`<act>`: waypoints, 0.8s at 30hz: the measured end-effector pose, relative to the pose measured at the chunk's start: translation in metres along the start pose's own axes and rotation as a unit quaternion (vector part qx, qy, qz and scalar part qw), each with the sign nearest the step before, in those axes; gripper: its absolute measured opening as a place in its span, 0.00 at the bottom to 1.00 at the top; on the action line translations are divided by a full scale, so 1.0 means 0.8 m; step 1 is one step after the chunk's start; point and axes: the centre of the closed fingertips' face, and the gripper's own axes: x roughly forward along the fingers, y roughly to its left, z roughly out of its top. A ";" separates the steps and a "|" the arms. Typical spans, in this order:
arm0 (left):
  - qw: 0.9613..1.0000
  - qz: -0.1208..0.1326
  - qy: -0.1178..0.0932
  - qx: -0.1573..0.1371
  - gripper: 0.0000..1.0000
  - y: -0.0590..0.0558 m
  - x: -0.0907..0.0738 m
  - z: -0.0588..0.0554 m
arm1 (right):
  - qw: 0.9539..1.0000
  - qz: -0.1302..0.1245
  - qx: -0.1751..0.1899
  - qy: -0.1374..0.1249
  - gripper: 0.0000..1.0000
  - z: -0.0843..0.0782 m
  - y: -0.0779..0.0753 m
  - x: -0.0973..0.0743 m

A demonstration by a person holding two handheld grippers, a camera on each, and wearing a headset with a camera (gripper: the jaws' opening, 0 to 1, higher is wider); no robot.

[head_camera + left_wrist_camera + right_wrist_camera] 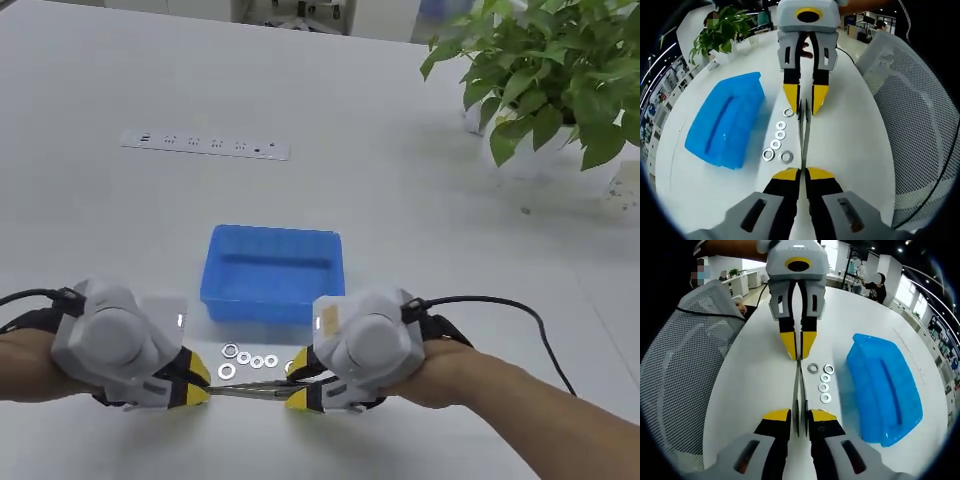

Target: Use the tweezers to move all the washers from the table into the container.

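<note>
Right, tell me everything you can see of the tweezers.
The tweezers are slim, silvery and metal-looking, with two flat arms that taper to one fine end. They stretch level between the two grippers, low over the white table; whether they touch it I cannot tell. The left gripper has its jaws shut on the narrow end. The right gripper has its jaws set wider, around the spread end. The washers lie alongside, not touching.

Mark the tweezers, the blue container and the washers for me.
tweezers (804,142), left gripper view, middle of the shaft
blue container (262,304), head view, front wall
washers (826,394), right gripper view, nearest washer's ring
</note>
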 end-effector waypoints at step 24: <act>1.000 -0.005 -0.005 0.008 0.05 0.000 -0.013 0.009 | 1.000 0.000 -0.009 0.006 0.12 0.001 0.001 0.003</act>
